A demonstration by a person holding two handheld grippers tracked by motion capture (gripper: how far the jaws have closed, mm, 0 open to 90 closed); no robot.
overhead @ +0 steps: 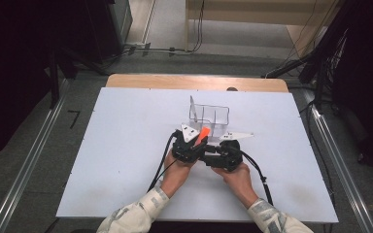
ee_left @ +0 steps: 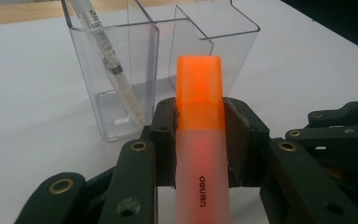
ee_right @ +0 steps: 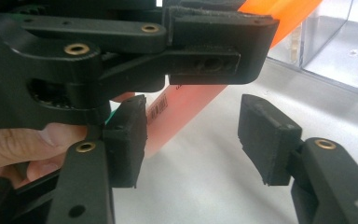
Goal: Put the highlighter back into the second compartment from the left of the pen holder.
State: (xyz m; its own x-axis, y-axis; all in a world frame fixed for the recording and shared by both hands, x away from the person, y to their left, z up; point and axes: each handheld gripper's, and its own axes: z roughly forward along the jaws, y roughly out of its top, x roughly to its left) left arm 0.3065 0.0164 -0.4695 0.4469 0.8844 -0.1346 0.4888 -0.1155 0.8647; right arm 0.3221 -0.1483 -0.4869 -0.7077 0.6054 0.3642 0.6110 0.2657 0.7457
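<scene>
1. Orange highlighter [ee_left: 199,135] clamped between the pads of the left gripper [ee_left: 199,140], cap end pointing up and forward past the fingertips, pale barrel running back down between the jaws. Probably gripped just below the cap so the long tail stays free for the other hand.
2. Left gripper clenched on the barrel from both sides, pads pressed flat on it; marker kept roughly in line with the jaws, which looks meant to aim it at the holder ahead.
3. Right gripper [ee_right: 193,140] released: jaws parted, nothing pressed between the pads. Tail of the highlighter [ee_right: 182,112] lying just beyond the gap, next to the one pad and well short of the other. Seemingly poised to take the tail or steady it.
4. Both grippers touching or nearly so in the high view, left gripper [overhead: 190,145] beside right gripper [overhead: 226,153], hands close to the person's edge of the table [overhead: 126,145].
5. Clear pen holder [ee_left: 121,84] just ahead of the left gripper's tips, divided into compartments; white pen [ee_left: 114,70] leaning inside the compartment to the gripper's left. Compartment directly behind the cap looks free, a likely spot for the marker.
</scene>
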